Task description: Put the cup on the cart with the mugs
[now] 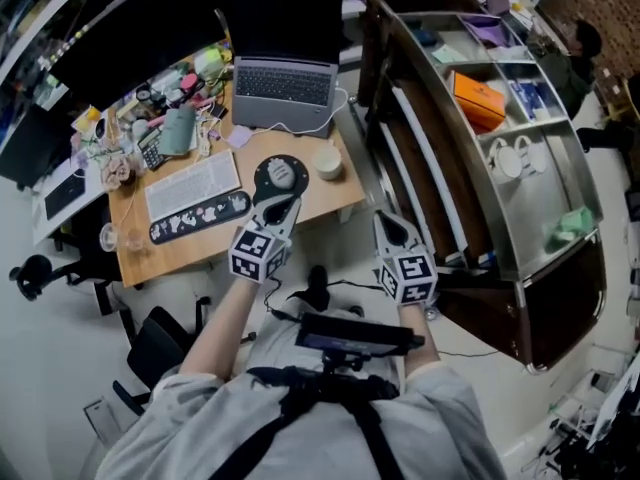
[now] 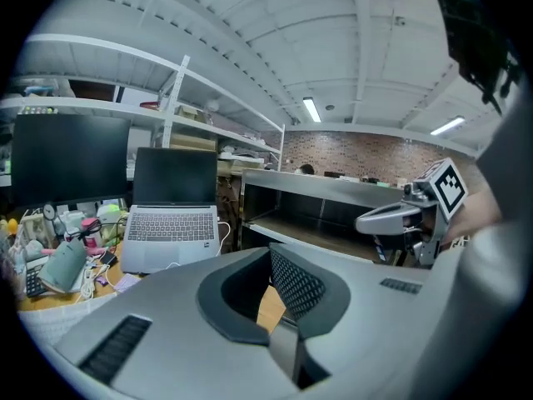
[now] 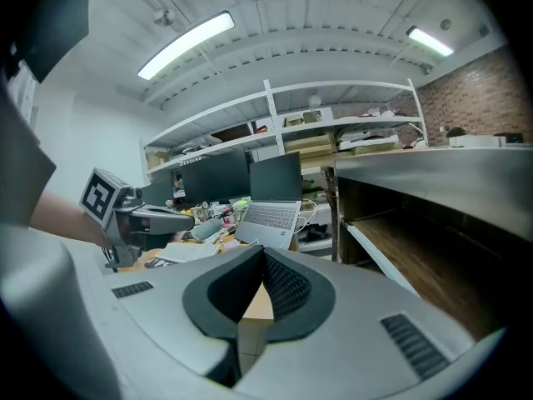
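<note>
In the head view a cream cup stands near the right end of the wooden desk. Just left of it, my left gripper hovers over the desk, shut and empty. My right gripper hangs lower right, between the desk and the metal cart, its jaws also shut on nothing. Two white mugs sit on the cart's middle shelf. Neither gripper view shows the cup. The left gripper view shows the right gripper, and the right gripper view shows the left gripper.
A laptop and a keyboard lie on the desk, with clutter at its left end. An orange box sits on the cart's upper shelf. Black chair parts stand below the desk's front edge.
</note>
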Motion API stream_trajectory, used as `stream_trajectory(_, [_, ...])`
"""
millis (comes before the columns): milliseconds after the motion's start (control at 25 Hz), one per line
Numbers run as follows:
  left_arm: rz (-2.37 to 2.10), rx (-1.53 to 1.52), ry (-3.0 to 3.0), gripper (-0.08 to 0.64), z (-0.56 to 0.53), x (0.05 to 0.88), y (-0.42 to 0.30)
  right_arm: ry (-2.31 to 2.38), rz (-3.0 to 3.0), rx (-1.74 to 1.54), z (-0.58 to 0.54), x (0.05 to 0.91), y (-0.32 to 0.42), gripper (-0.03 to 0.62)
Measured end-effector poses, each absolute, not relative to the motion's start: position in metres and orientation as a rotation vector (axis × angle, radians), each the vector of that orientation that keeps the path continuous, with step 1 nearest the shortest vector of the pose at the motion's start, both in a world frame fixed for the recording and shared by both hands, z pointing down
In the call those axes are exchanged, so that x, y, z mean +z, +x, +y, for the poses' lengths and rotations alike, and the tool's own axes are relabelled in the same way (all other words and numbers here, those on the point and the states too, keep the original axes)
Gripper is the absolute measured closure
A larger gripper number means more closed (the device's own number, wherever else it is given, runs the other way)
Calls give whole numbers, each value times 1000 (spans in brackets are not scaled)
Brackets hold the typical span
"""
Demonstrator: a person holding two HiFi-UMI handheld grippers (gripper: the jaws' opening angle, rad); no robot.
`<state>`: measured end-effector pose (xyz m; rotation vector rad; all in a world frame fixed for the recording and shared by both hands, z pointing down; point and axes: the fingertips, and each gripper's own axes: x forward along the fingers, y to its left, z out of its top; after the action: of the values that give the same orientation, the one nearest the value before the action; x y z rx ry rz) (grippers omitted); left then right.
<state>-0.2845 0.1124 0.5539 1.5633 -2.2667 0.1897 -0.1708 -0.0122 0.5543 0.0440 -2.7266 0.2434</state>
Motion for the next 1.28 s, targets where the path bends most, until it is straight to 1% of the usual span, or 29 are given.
stream_trajectory(280, [-2115, 235, 1658, 552, 69, 585, -315, 130, -2687, 235, -27, 564, -194, 601])
stream_trajectory(360, [-2069, 267, 1660, 475, 58, 599, -324, 139, -2676, 243, -29, 567, -201, 601])
stream_trajectory(520, [-1997, 364, 1636, 361, 39, 627, -333, 112, -2647, 242, -34, 579, -211, 601])
stream_trajectory(640, [-1922, 481, 1609, 256, 23, 651, -344, 73, -2635, 246, -40, 587, -222, 601])
stream_trajectory(680, [-1893, 515, 1594, 233, 19, 659, -347, 56, -2629, 243, -41, 590, -223, 601])
stream_trajectory(720, [-1865, 546, 1578, 227, 15, 667, -348, 38, -2624, 240, -42, 592, -224, 601])
stream_trajectory(800, [-1808, 612, 1558, 179, 8, 682, -350, 15, -2620, 240, -45, 594, -227, 601])
stream_trajectory(1000, [-1661, 727, 1551, 86, -16, 713, -355, 12, -2606, 258, -57, 601, -227, 601])
stream_trajectory(1160, [-1554, 781, 1515, 53, -20, 742, -362, 28, -2585, 282, -63, 609, -220, 601])
stream_trajectory(1280, [-1508, 803, 1477, 51, -22, 760, -368, 45, -2577, 301, -68, 615, -215, 601])
